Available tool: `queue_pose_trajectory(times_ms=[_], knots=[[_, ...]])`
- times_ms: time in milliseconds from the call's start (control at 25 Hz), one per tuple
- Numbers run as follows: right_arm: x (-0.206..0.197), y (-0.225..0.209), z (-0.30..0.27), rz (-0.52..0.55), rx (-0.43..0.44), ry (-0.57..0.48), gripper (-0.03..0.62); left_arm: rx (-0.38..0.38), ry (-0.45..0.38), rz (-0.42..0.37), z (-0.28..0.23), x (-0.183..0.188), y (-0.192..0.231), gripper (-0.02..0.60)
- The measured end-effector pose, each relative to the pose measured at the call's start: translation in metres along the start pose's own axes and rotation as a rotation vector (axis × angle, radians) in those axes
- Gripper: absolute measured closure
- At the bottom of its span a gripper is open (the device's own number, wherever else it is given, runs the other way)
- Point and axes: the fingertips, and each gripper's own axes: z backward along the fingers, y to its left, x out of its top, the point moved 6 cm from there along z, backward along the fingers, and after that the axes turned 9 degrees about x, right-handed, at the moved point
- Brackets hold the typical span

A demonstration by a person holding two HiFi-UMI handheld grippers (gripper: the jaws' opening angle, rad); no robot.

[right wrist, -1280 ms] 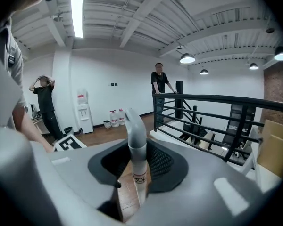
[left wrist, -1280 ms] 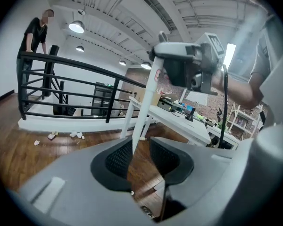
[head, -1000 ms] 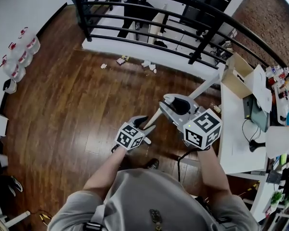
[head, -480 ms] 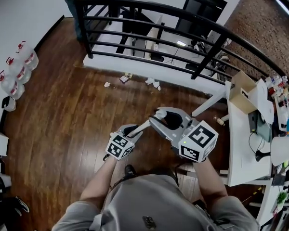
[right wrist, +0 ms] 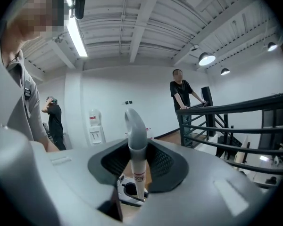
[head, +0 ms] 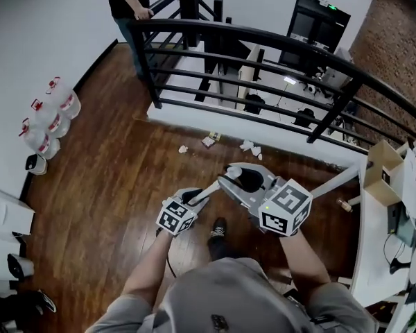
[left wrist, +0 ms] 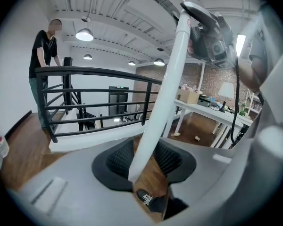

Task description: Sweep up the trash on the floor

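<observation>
Your left gripper (head: 193, 198) has just closed its jaws onto the white broom handle (head: 211, 189); your right gripper (head: 246, 179) clamps its grey top end. The trash (head: 248, 145) lies on the floor (head: 111, 158) ahead of both, by the railing (head: 263, 47), nearer than a second ago.

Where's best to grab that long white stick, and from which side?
Its round shaft, tongs closing across it from either side. Long and slanted, it probably needs two spaced grips: right tongs below the grey end cap, left tongs, which have just been closing on it, further down.
</observation>
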Motion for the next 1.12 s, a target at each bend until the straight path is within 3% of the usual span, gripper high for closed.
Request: queue_pose_trajectory(times_ms=[280,520,840,1120], knots=[[0.052,-0.088,-0.056,0.084,0.092,-0.010,0.494,0.043,-0.012,0.000,-0.051,0.068,0.085,0.456],[0.079,-0.153,-0.092,0.117,0.093,-0.005,0.494,0.040,-0.014,-0.019,-0.088,0.108,0.149,0.454],[0.073,-0.258,-0.143,0.053,-0.015,0.030,0.494,0.005,0.028,-0.053,-0.163,0.126,0.245,0.451],[0.055,-0.358,-0.218,-0.086,-0.155,0.074,0.494,-0.149,0.123,-0.122,-0.234,0.126,0.350,0.451]])
